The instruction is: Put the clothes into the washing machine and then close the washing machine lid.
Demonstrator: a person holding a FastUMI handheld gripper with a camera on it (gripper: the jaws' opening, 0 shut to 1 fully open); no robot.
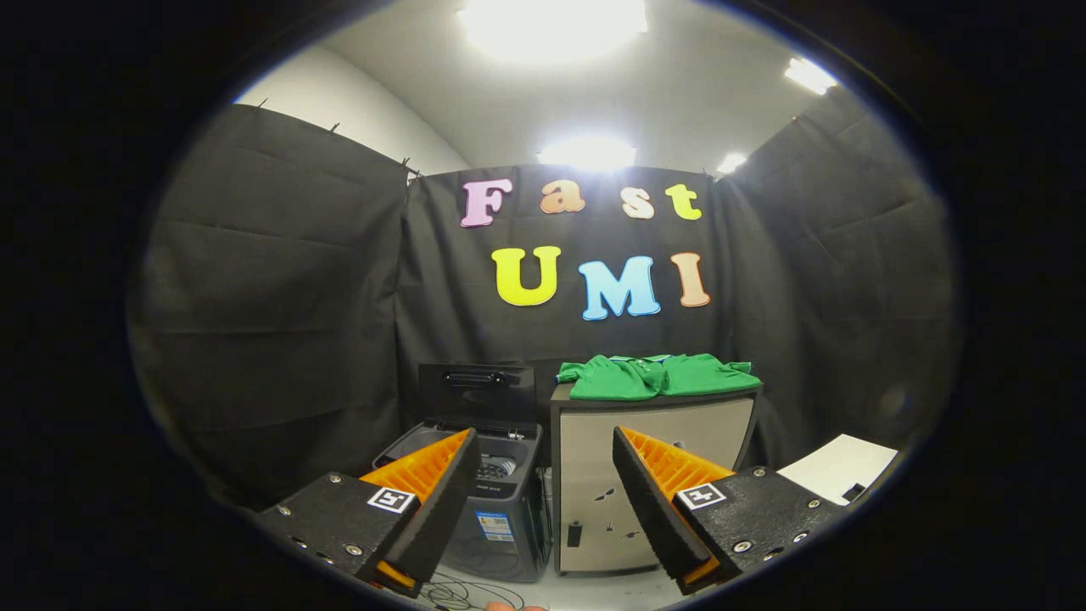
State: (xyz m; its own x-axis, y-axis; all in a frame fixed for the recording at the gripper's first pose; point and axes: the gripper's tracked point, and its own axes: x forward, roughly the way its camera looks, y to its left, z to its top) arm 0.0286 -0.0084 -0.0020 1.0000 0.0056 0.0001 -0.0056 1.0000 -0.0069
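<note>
My claw (543,488) is spread wide, gripping nothing, and sits well short of the work. Beyond the fingers: the small washing machine (496,501), lid (478,390) standing up, tub open. Just beside it stands a grey cabinet (649,475), with the folded green clothes (657,376) lying on top. I judge the cloth light, soft and floppy; it will sag and unfold. I'd pinch a thick folded bunch at the near edge.

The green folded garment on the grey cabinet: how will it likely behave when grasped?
The green folded garment is probably soft and floppy: its sleeves drape over the grey cabinet top. It would likely unfold and hang when lifted. The gripper is open, well short.
</note>
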